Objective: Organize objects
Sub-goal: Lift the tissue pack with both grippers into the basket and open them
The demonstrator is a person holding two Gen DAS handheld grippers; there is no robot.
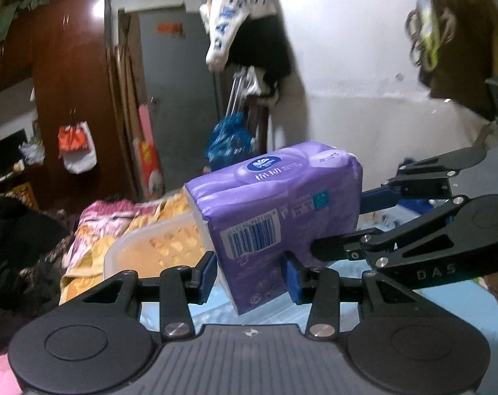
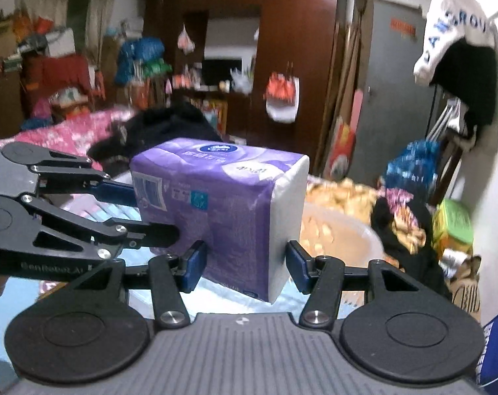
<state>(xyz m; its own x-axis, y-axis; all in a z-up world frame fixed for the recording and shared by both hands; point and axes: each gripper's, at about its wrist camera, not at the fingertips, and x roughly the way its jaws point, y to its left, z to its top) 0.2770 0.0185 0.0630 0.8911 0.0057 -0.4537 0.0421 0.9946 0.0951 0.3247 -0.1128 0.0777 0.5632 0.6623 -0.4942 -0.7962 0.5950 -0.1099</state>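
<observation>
A purple tissue pack (image 1: pixel 275 210) with a barcode is held in the air between both grippers. My left gripper (image 1: pixel 249 273) is shut on its near lower end, blue pads pressed on both sides. My right gripper (image 2: pixel 245 265) is shut on the pack (image 2: pixel 222 204) too, gripping its white-ended corner. Each gripper shows in the other's view, reaching in from the side: the right one (image 1: pixel 364 223) in the left wrist view, the left one (image 2: pixel 143 210) in the right wrist view.
A translucent plastic bin (image 1: pixel 150 250) sits just behind and below the pack, also in the right wrist view (image 2: pixel 341 237). Patterned bedding (image 1: pixel 94 227), dark clothes (image 1: pixel 22 247), a wardrobe (image 1: pixel 71 75) and a grey door (image 1: pixel 176 98) lie beyond. A white wall (image 1: pixel 364 82) stands to the right.
</observation>
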